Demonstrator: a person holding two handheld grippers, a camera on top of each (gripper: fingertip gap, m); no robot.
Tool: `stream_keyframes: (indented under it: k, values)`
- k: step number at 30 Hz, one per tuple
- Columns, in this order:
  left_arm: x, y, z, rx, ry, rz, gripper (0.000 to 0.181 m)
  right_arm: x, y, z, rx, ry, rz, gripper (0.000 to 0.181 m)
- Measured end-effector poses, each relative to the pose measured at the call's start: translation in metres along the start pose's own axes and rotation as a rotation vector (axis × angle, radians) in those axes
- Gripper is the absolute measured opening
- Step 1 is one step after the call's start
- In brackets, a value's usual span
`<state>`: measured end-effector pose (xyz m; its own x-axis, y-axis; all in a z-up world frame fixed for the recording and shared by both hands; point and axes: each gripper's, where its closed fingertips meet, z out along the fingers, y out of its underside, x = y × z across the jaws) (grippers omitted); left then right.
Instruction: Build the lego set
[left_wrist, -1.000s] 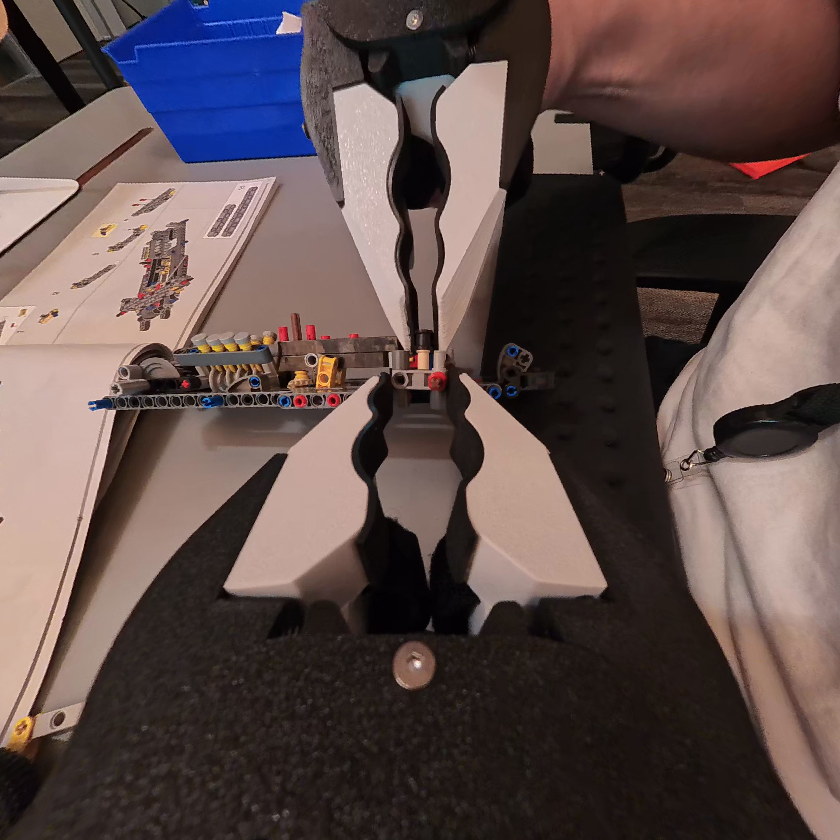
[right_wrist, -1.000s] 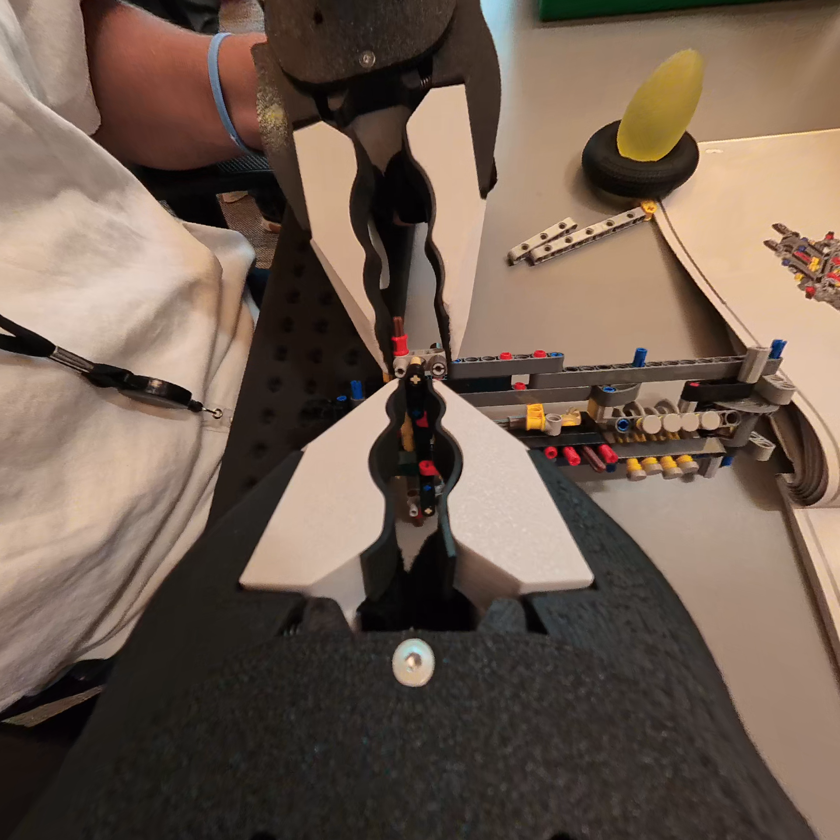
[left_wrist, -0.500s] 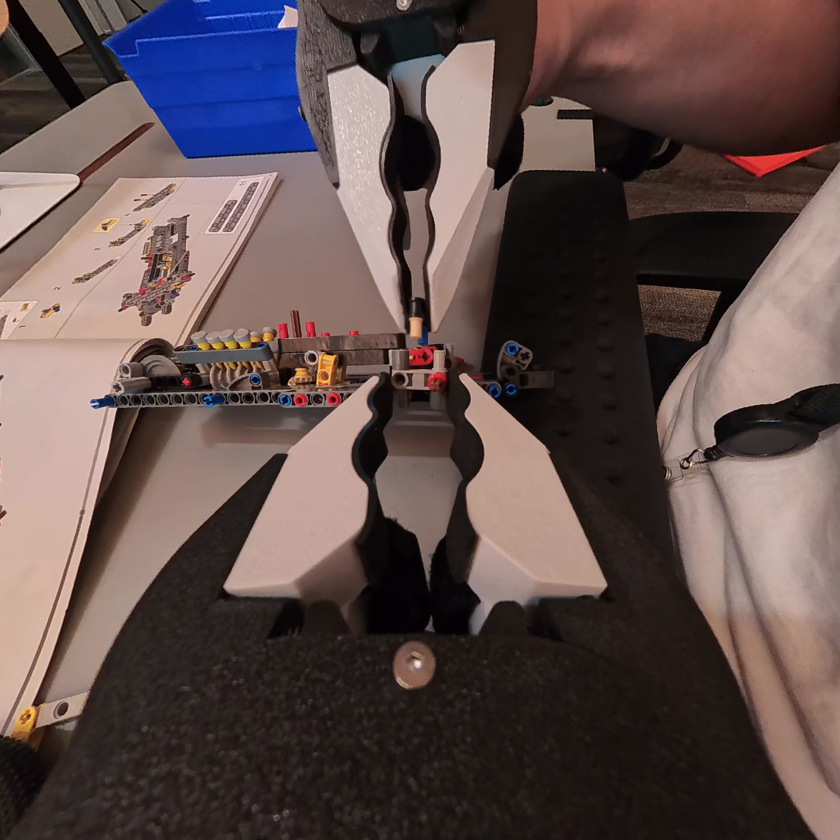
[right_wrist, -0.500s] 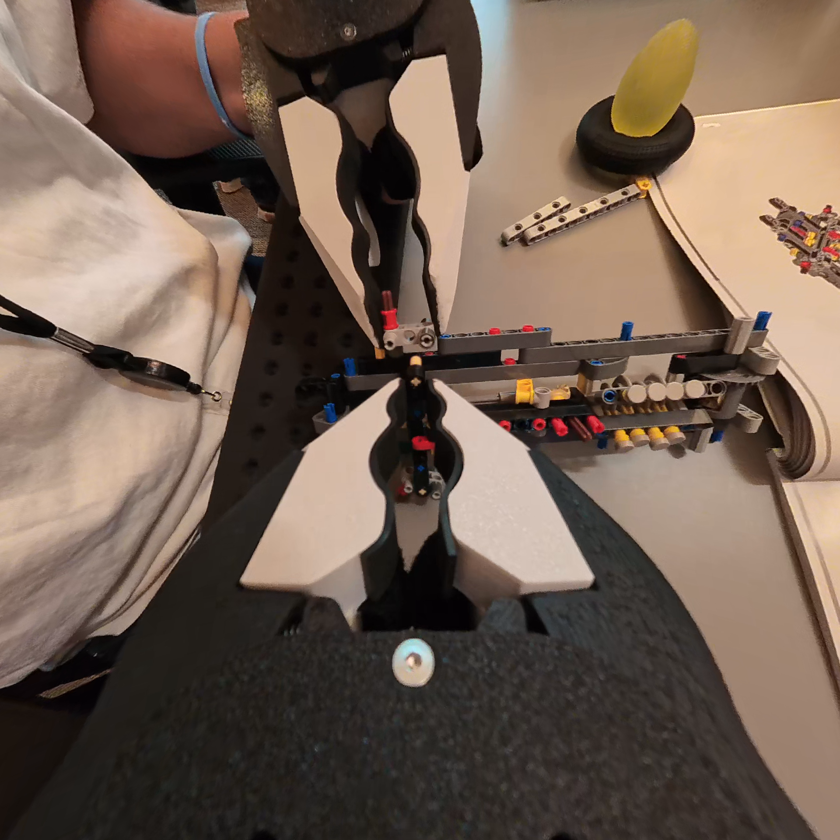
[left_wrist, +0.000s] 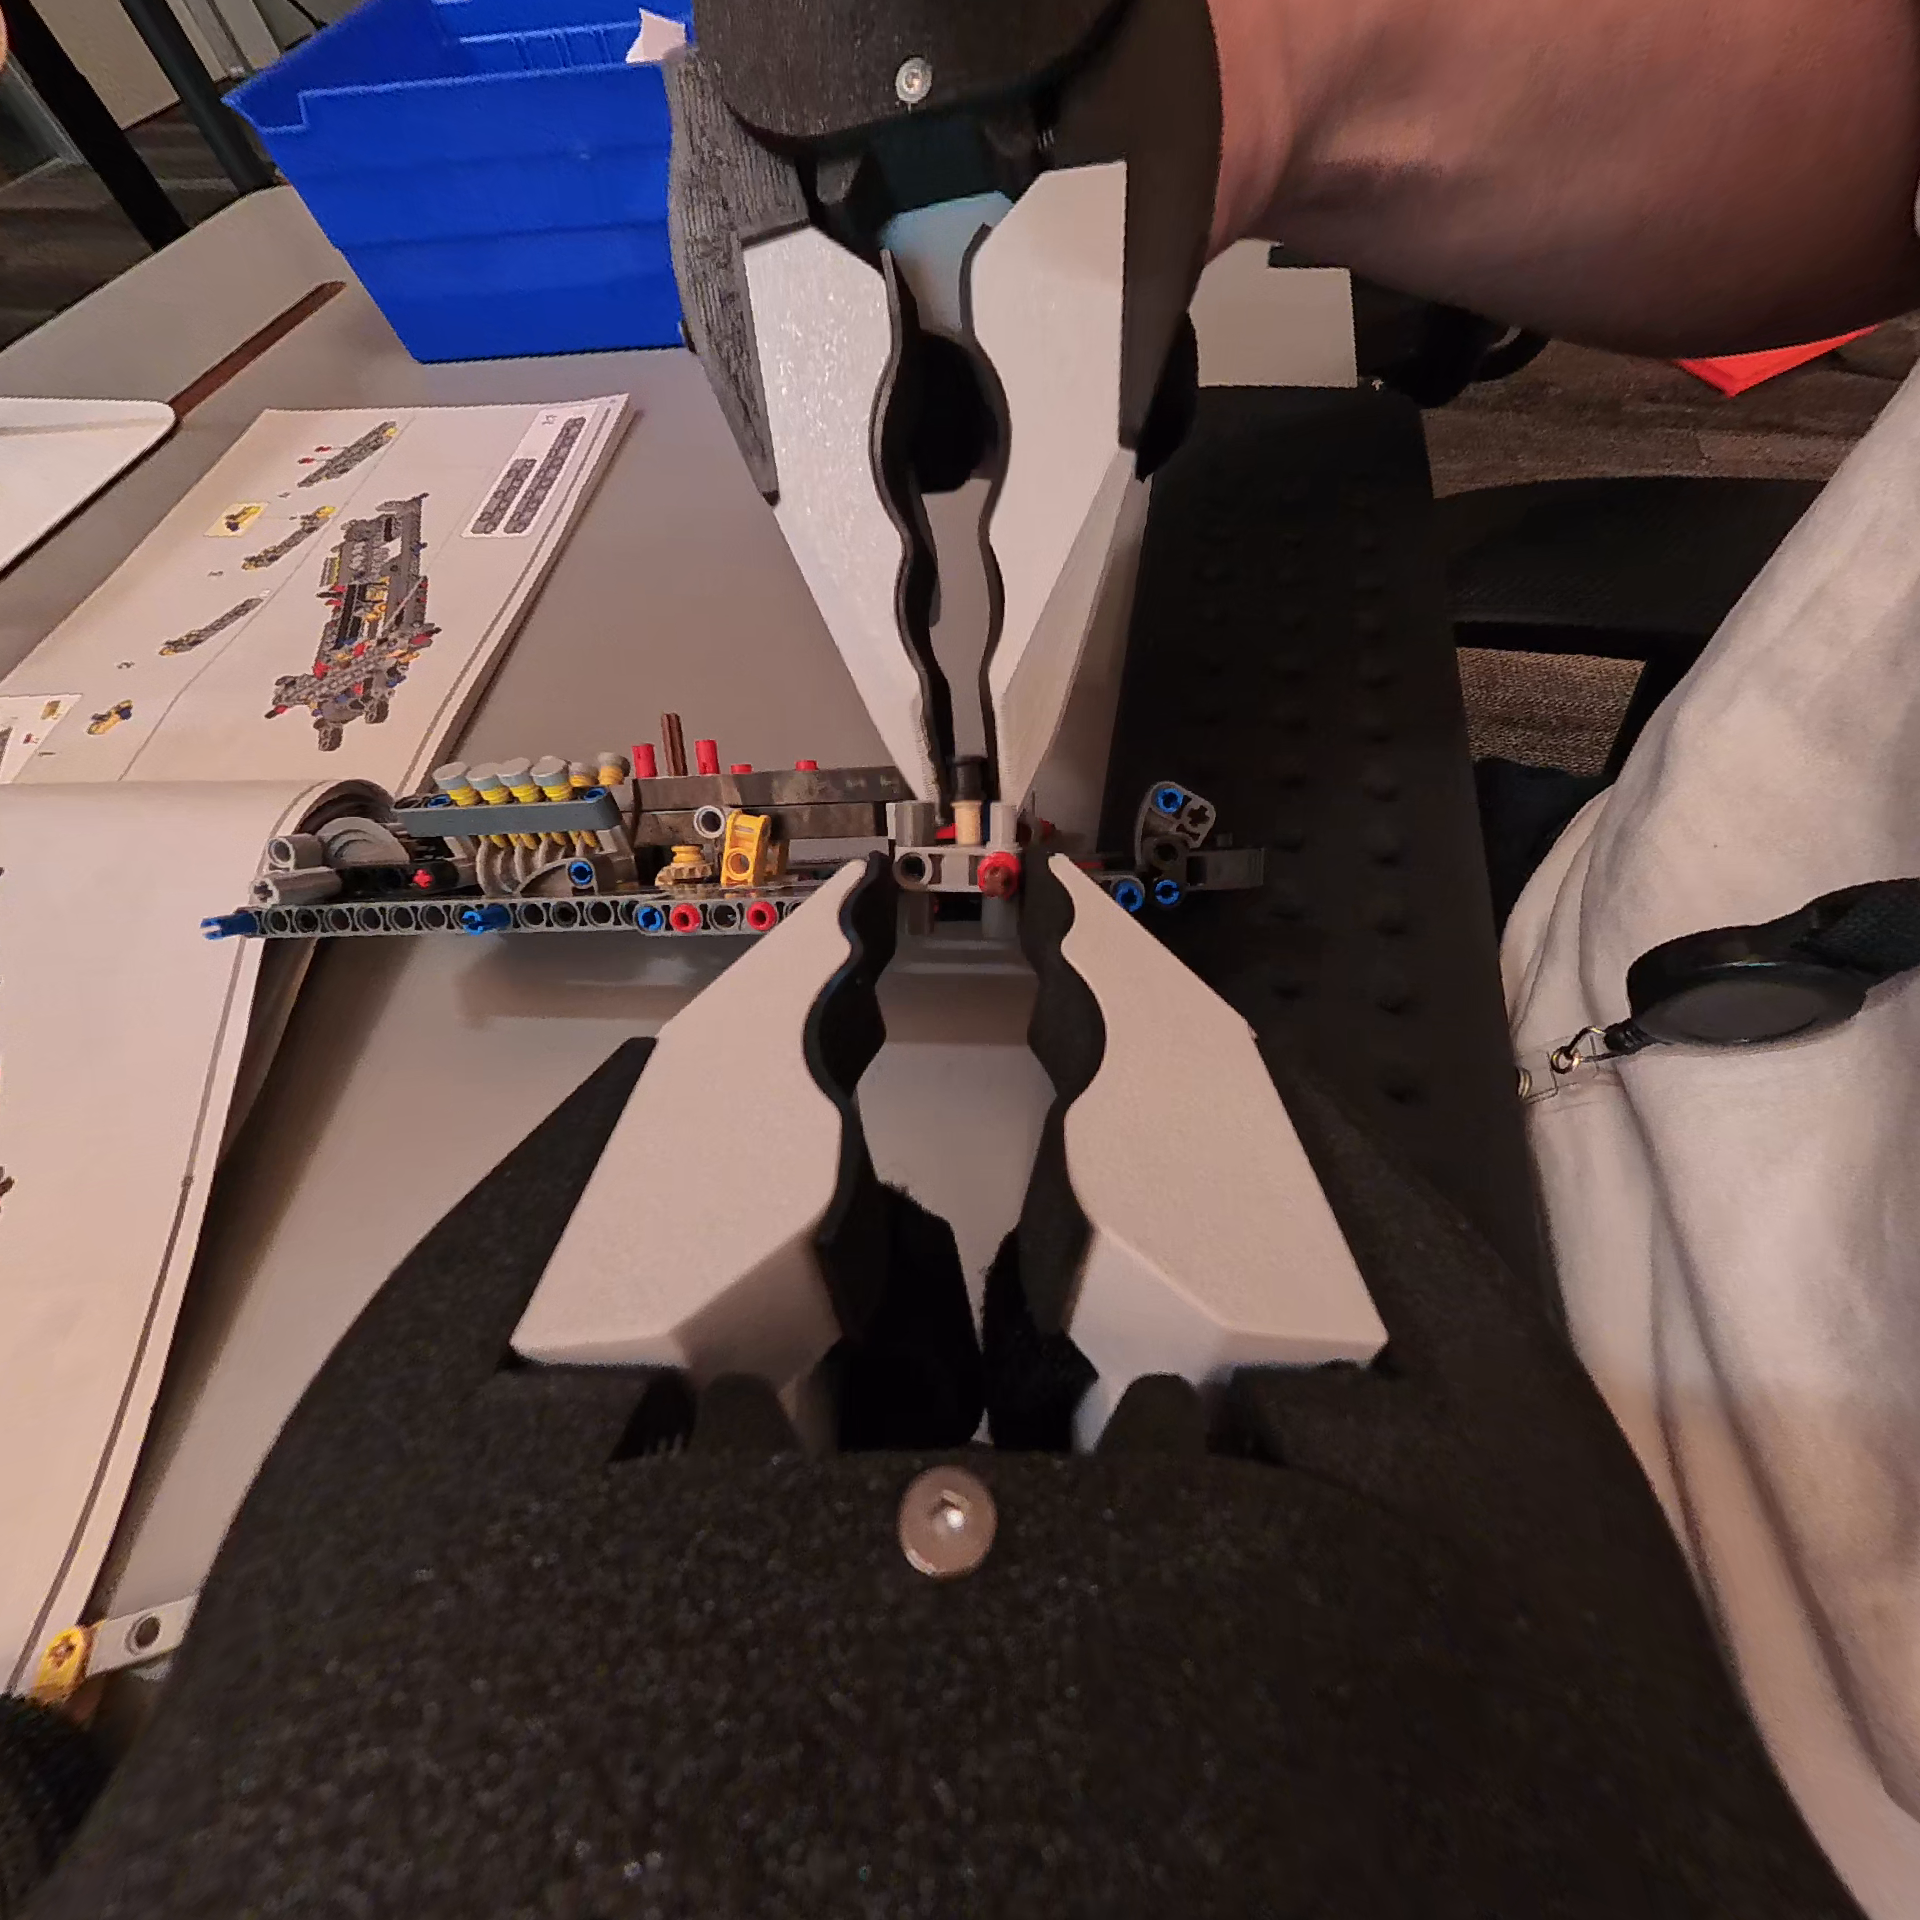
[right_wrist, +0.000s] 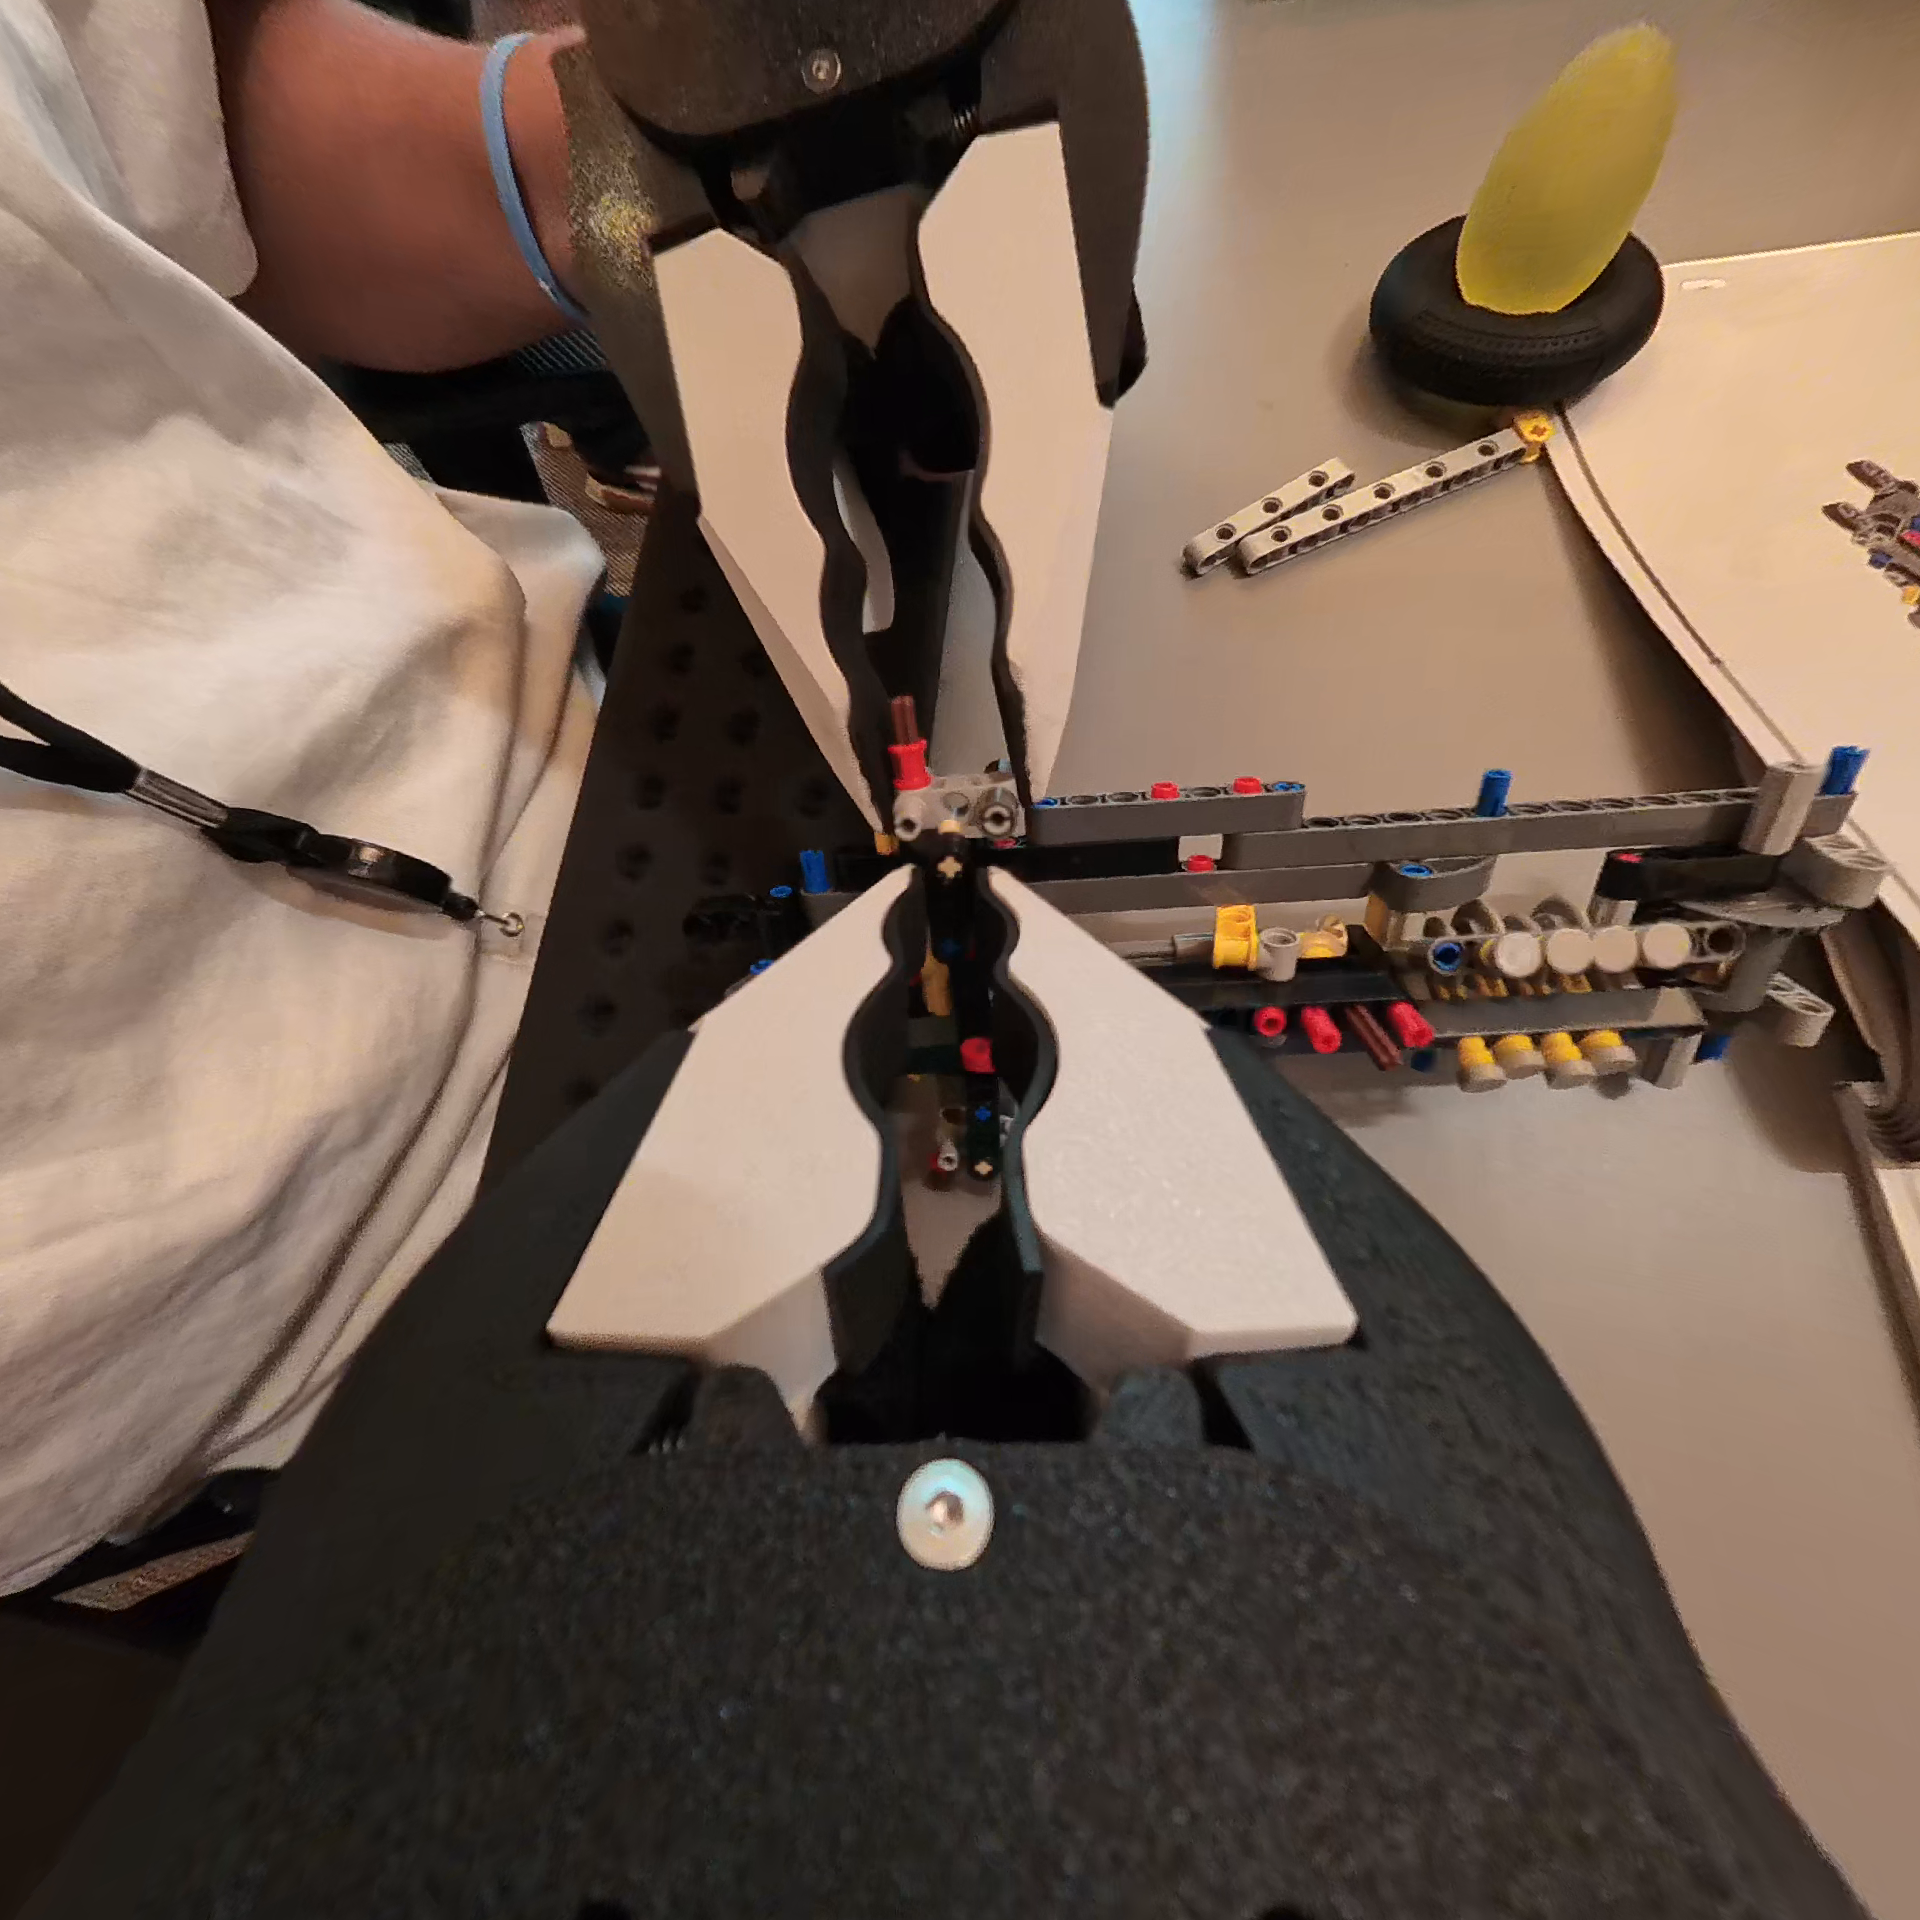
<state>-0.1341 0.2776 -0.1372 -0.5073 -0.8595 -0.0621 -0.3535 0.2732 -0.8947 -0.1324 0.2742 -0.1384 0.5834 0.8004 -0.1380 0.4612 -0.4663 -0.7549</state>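
Item: long lego assembly (left_wrist: 582, 873), lying flat on the grey desk (left_wrist: 644, 623), its long axis running left to right across my left wrist view, one end by the curled edge of the open instruction booklet (left_wrist: 312, 582), the other end over a black perforated mat (left_wrist: 1288, 644). My left gripper (left_wrist: 954, 883) has its fingers (left_wrist: 748, 1091) spread a little, one tip on each side of a short grey cross piece at the mat end of the assembly; I cannot tell whether the tips press it or only flank it. My right gripper (right_wrist: 951, 883), seen coming down from above in the left view, has its fingers pressed close on a small pin (left_wrist: 966, 816) with a tan lower end, standing upright at that same cross piece; how far the pin is seated is hidden by the fingertips. In the right wrist view the gap between my own fingers is filled with dark parts of the assembly and I cannot sort them out. Also on the desk: two loose grey beams (right_wrist: 1351, 499), a black tyre (right_wrist: 1507, 332) with a yellow oval piece (right_wrist: 1558, 166) standing in it, and blue bins (left_wrist: 468, 187) cut off at the top edge. A person's pale shirt (left_wrist: 1766, 1039) with a black badge clip fills one side.
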Motion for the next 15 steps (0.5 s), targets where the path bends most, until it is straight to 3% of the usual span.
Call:
stream_keyframes:
  k: [15]
  values:
    - [-0.0003,0.0004,-0.0003,0.000,-0.005,0.000,0.022,0.0006,0.0030,0.0081,-0.017,0.017,-0.046,0.015]
